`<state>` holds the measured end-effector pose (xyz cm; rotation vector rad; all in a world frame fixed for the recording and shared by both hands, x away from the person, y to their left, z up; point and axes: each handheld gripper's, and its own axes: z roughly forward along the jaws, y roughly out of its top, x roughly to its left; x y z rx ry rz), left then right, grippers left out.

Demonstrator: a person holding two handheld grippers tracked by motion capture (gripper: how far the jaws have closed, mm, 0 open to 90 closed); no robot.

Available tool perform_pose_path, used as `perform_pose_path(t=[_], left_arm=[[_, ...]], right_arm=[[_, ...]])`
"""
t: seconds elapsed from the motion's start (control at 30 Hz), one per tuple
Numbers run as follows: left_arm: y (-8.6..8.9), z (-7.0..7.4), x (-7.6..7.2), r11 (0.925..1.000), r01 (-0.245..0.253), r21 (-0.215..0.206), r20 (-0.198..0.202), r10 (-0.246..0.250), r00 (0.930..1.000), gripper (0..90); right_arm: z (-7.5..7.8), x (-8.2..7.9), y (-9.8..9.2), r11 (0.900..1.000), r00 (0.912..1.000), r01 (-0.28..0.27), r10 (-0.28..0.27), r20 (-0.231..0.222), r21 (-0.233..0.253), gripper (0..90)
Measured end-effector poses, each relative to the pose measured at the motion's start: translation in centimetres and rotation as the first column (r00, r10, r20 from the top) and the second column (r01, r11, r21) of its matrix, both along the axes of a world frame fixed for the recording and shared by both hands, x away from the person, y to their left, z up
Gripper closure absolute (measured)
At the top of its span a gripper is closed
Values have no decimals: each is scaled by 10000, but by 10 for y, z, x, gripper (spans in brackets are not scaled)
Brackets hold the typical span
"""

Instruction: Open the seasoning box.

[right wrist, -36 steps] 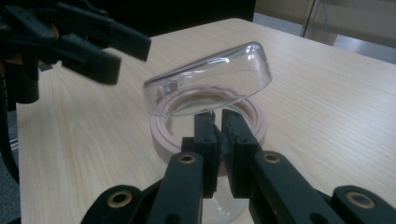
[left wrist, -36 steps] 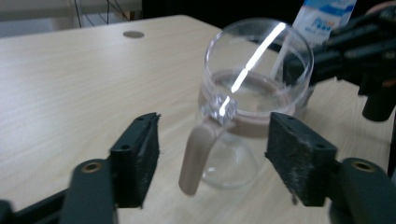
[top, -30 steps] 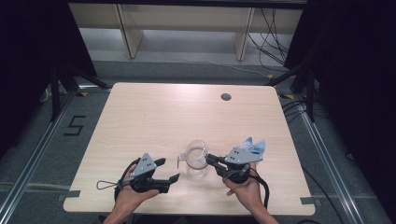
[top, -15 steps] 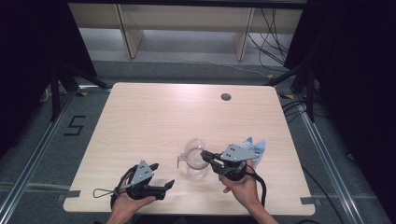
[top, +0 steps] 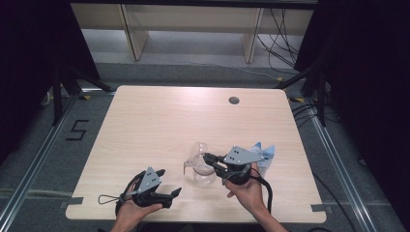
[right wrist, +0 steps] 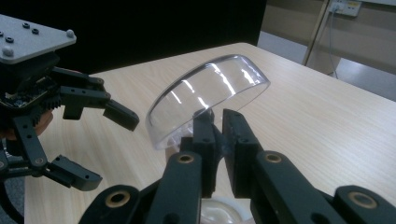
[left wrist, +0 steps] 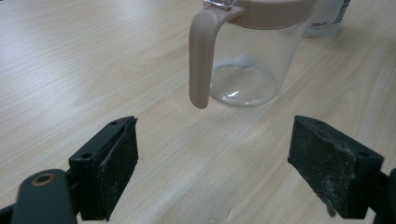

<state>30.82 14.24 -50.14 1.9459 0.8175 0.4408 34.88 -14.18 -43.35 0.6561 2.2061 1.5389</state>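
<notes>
Gripping clear domed lid [right wrist: 205, 95], right claw [right wrist: 218, 122]

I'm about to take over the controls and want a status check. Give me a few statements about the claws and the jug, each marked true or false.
1. The right claw is shut on the clear lid. True.
2. The left claw grips the jug by its handle. False: its jaws stand wide open, short of the handle, touching nothing.
3. The lid sits flat on the jug. False: it is tilted up, held at its edge.
4. The jug stands upright on the table. True.
5. A blue cloth lies by the right claw. True.
</notes>
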Motion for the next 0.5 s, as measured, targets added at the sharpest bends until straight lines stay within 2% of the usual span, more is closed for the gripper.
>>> perform_pose_path(t=[0.07,0.1,0.13,0.17,0.2,0.23,0.27,0.33,0.37,0.4,0.47,0.5], left_arm=[[0,0,1,9999,100,62,112,-100,9999,154],[0,0,1,10000,67,37,91,-67,9999,154],[0,0,2,9999,92,48,112,-93,9999,154],[0,-1,2,9999,82,60,129,-83,9999,154],[0,-1,2,10000,67,31,119,-68,9999,154],[1,0,3,9998,92,171,150,-94,9998,154],[1,0,3,9999,38,101,109,-39,9999,154],[1,0,3,10000,63,-65,115,-62,9999,154],[2,0,3,10000,45,-69,146,-44,9999,154],[2,0,3,10000,51,-47,159,-50,9999,154],[2,0,4,9999,77,64,175,-78,9998,154],[2,-1,4,9999,89,64,177,-90,9998,154]], right_arm=[[0,0,2,10000,10000,-55,55,-83,74,844],[0,0,2,10000,10000,-81,81,35,40,844],[0,0,4,9999,9999,-53,55,-158,136,843],[1,-1,4,10000,9998,-16,16,-184,20,843],[1,0,5,9998,9997,-199,200,-108,75,843],[1,0,6,9999,9998,-151,151,-88,-22,842],[1,-1,7,9998,9994,-207,207,-281,15,840],[1,1,8,9997,9996,-258,258,-64,49,839],[1,1,9,9993,9994,-347,349,-87,140,839],[2,0,9,9999,9999,-123,123,-11,39,839],[2,1,10,9996,9996,-268,268,56,18,838],[2,0,11,9997,9997,-207,208,-108,106,839]])
